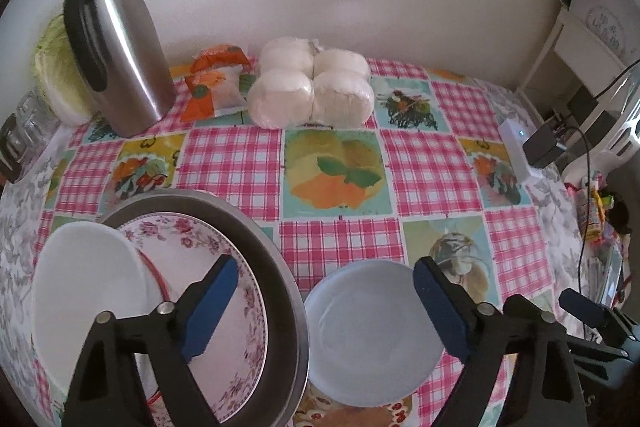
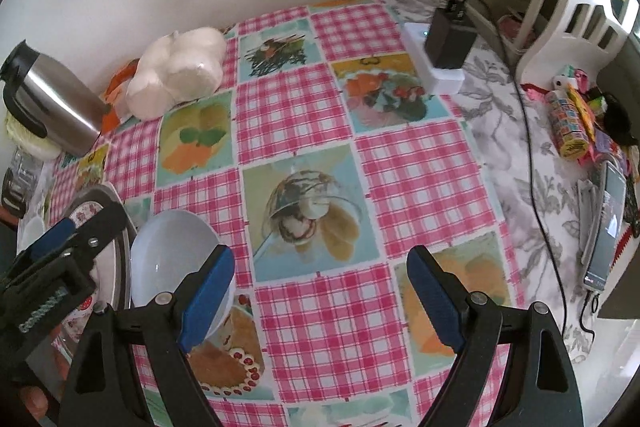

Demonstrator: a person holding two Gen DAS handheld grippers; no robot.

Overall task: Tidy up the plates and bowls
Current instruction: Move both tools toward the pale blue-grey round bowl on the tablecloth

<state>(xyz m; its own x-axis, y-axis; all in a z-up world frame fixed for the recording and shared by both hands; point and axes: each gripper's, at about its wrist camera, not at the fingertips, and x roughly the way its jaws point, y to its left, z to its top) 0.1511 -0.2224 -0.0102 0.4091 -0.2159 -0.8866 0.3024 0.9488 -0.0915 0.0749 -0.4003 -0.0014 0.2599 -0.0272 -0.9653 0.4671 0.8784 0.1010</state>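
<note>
A pale blue bowl (image 1: 372, 331) sits upright on the patterned tablecloth, between the fingers of my open left gripper (image 1: 326, 303), which hovers above it. To its left a round metal tray (image 1: 276, 259) holds a floral plate (image 1: 224, 267) with a white plate (image 1: 88, 291) lying on it. My right gripper (image 2: 320, 303) is open and empty over bare cloth; the blue bowl (image 2: 168, 259) is just left of its left finger. The left gripper also shows in the right wrist view (image 2: 60, 259), above the tray (image 2: 120, 267).
At the back stand a steel thermos jug (image 1: 120, 51), a cabbage (image 1: 56, 83), an orange packet (image 1: 216, 83) and a bag of white buns (image 1: 312, 87). A white power strip with a charger (image 2: 440, 47), cables, a phone (image 2: 608, 223) and clutter lie at the right.
</note>
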